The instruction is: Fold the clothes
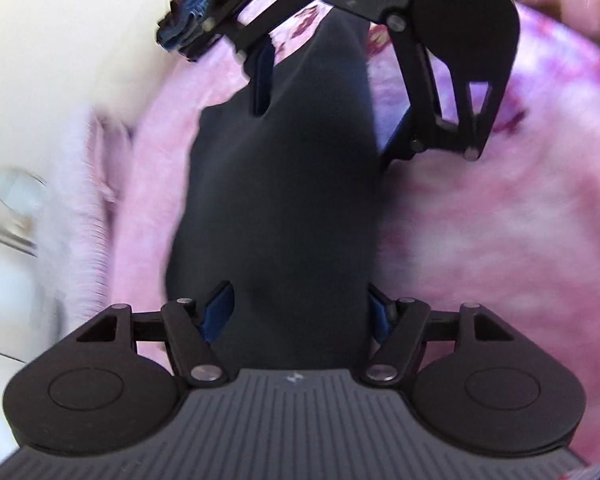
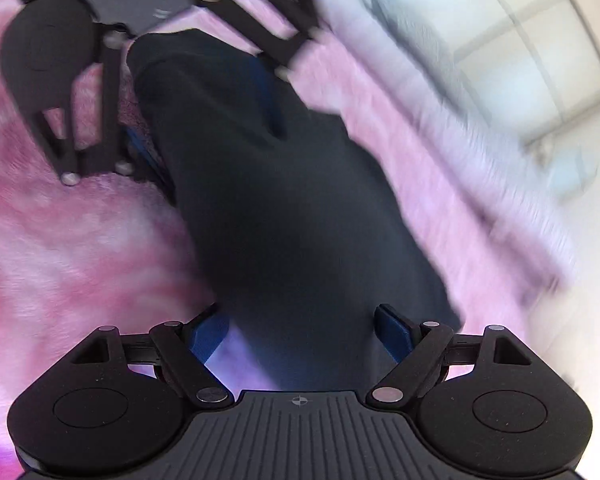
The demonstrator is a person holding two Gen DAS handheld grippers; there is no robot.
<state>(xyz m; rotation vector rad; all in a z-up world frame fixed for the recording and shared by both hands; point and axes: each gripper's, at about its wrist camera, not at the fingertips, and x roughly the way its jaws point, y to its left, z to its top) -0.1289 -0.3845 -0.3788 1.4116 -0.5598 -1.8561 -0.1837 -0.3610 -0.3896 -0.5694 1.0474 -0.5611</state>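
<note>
Left wrist view: the left claw [image 1: 296,320] has its blue pads set apart, the dark garment [image 1: 284,200] running between them; whether they pinch it I cannot tell. The garment stretches over the pink fleece blanket [image 1: 480,240] to the right claw [image 1: 328,80], whose pads flank its far end. A folded blue pile [image 1: 188,28] lies beyond the garment.

Right wrist view: the right claw [image 2: 300,336] likewise straddles the garment [image 2: 284,208], grip unclear. Judging by this, keeping the cloth taut and both ends level should give a clean fold.
</note>
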